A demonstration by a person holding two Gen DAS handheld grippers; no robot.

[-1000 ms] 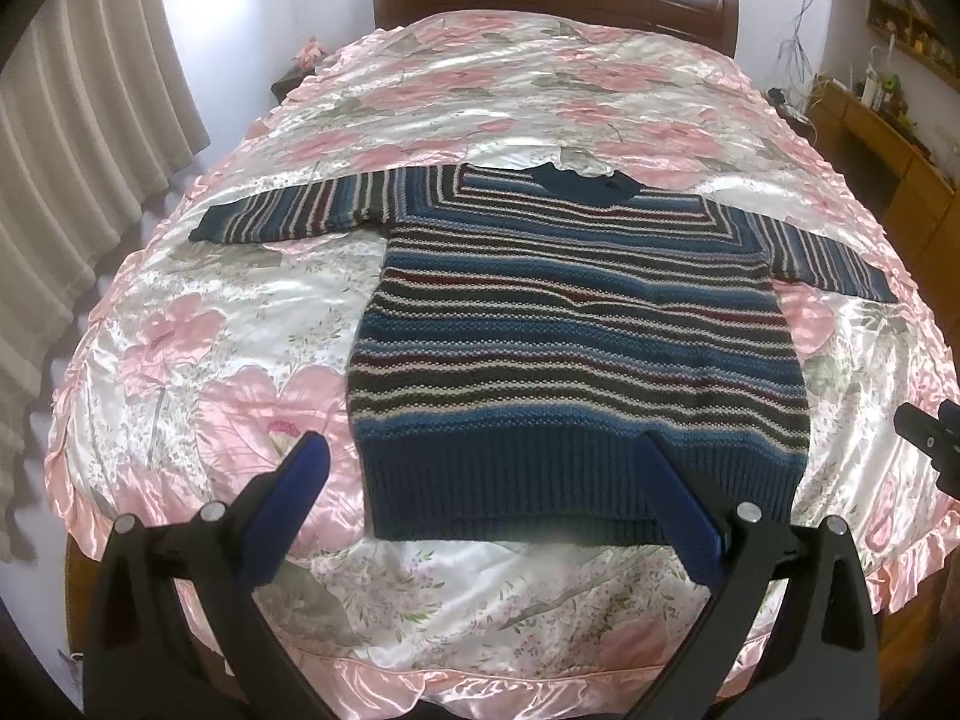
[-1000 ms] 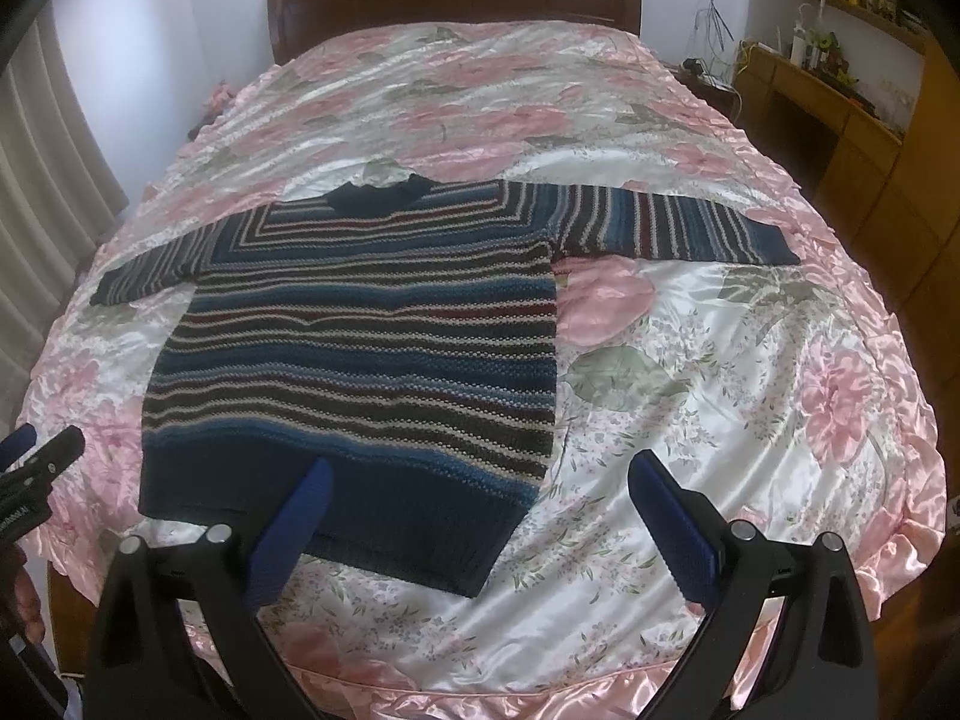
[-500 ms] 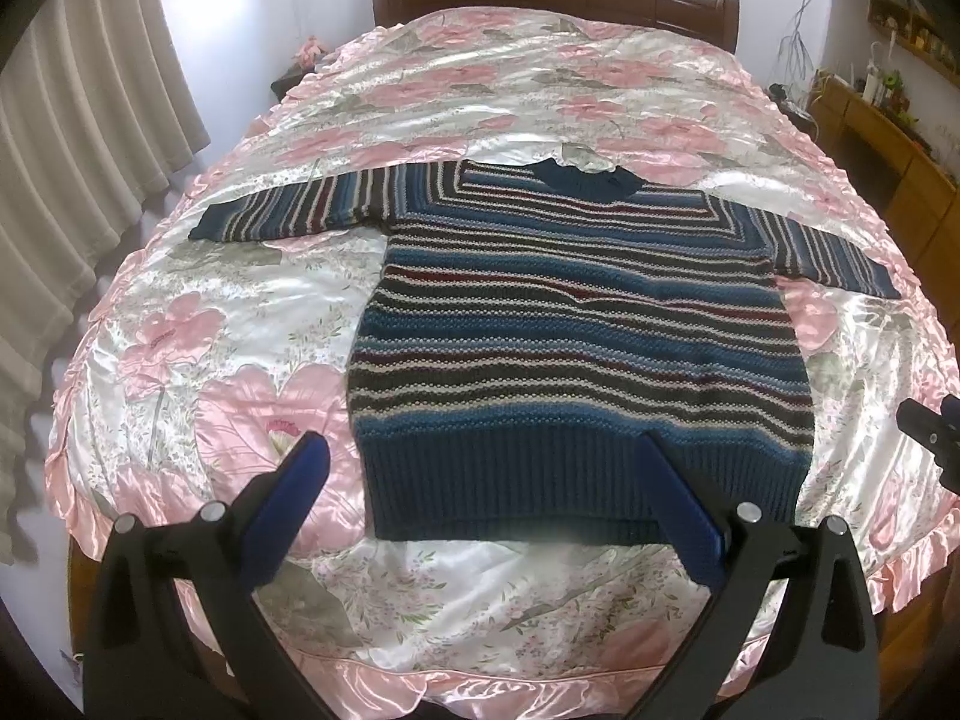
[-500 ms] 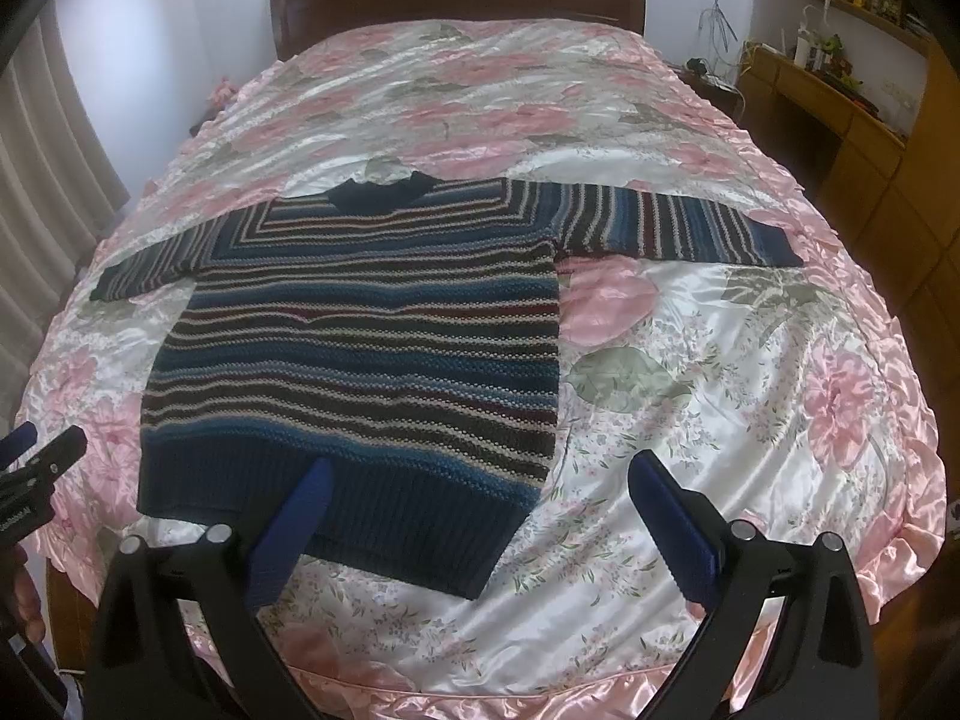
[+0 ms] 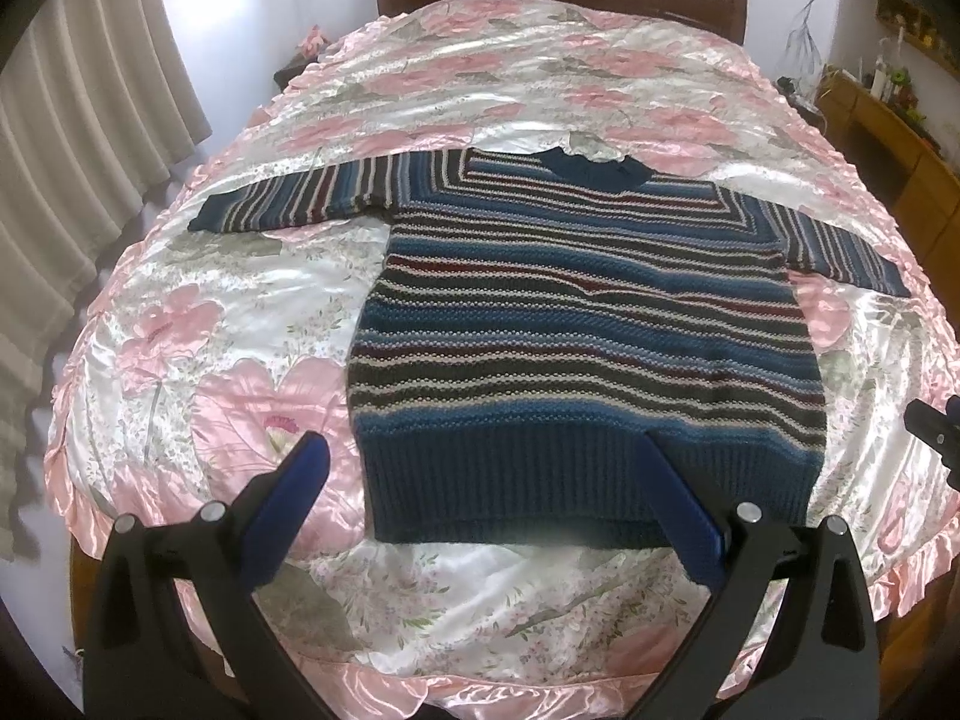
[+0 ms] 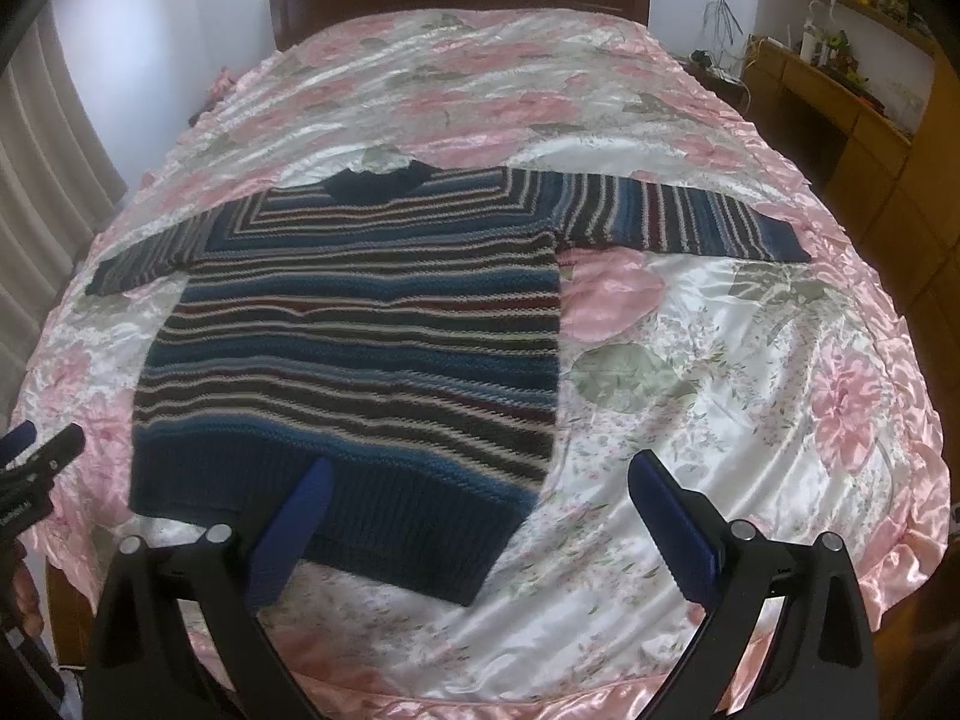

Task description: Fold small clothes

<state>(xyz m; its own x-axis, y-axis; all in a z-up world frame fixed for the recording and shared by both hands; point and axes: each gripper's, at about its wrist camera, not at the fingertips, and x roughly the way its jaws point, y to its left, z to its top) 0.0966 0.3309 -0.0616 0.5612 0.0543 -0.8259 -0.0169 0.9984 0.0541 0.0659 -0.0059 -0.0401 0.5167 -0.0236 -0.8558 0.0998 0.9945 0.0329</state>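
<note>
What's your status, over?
Left gripper and right gripper open, empty, above the bed's near edge. Striped sweater flat on floral bedspread, sleeves spread, unfolded. Nothing in the way.

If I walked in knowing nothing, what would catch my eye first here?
A striped knit sweater lies flat in the middle of the bed, both sleeves spread wide. Under it shines a glossy pink floral bedspread. Nearest you, the left gripper and right gripper hang open over the sweater's hem.
</note>
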